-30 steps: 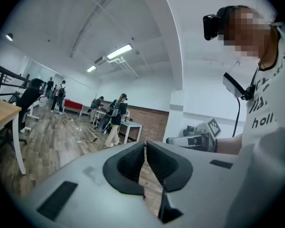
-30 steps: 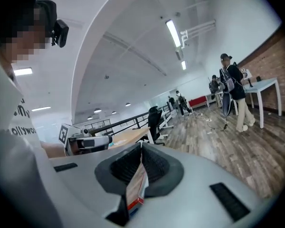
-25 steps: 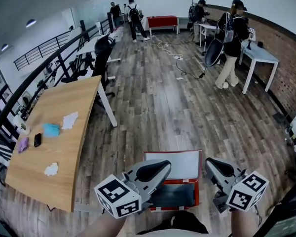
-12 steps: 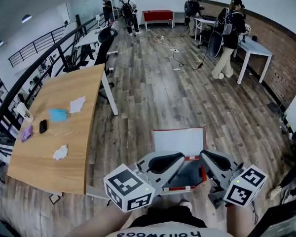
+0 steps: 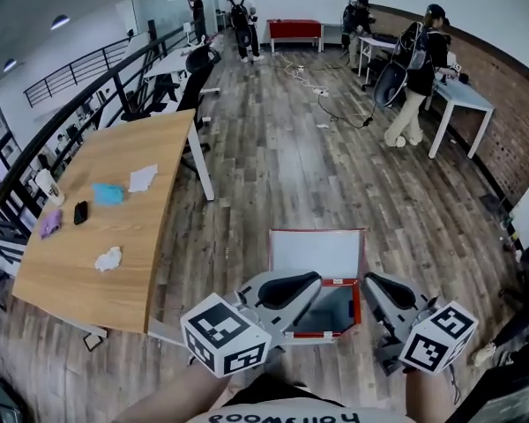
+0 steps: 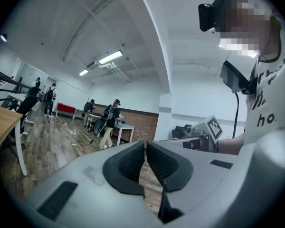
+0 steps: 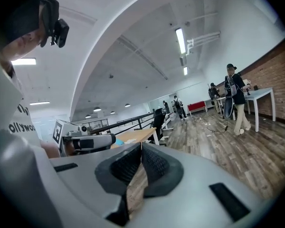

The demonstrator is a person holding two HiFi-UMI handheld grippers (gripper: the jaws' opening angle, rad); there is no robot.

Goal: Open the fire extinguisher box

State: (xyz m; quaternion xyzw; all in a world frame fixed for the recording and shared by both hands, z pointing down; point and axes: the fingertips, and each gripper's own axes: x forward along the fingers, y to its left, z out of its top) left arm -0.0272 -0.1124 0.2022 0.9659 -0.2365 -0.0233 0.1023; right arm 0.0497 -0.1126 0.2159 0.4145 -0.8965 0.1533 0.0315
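The left gripper [image 5: 310, 282] and the right gripper [image 5: 376, 285] are held low before the body, side by side but apart, pointed forward. Both pairs of jaws are seen closed together, with nothing gripped between them. A bare left forearm [image 5: 172, 402] is shown behind.

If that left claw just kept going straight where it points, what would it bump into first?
Nothing close, it seems: the shut left claw points out over wooden floor, with the brick wall far beyond, though depth is unclear.
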